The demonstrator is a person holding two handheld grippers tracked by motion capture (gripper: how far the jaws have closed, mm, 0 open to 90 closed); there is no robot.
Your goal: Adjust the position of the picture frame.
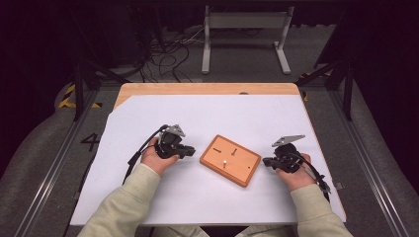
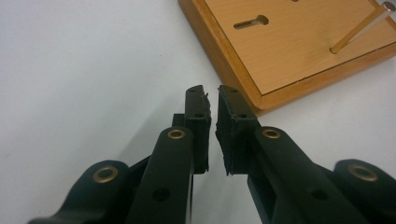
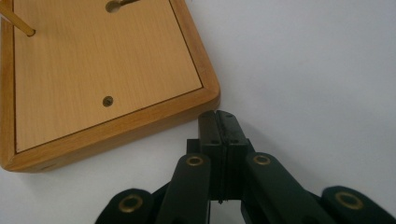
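2 hand-held grippers flank a wooden board (image 1: 230, 160) that we see lying flat on a white sheet (image 1: 247, 113) covering the table (image 1: 207, 89). From the high view, the board sits between the hands, turned at an angle to the table edge. The left gripper (image 1: 190, 149) lies just beside the board's left corner, held in the left hand (image 1: 157, 157), and the right gripper (image 1: 266, 161) points at the board's right end, held in the right hand (image 1: 296, 173).

In the left gripper view, we see the left gripper (image 2: 212, 95) with its jaws narrowly parted, a thin gap between the pads and nothing in it; the tips sit just short of the board's rim (image 2: 243, 88). A thin brass pin (image 2: 357, 29) stands up from the board face, and a keyhole-shaped slot (image 2: 251, 21) is cut nearby.

In the right gripper view, we see the right gripper (image 3: 217, 115) with its jaws pressed together, empty, the tips just beside the board's rounded corner (image 3: 205, 93). 1 small round hole (image 3: 108, 101) shows in the board face.
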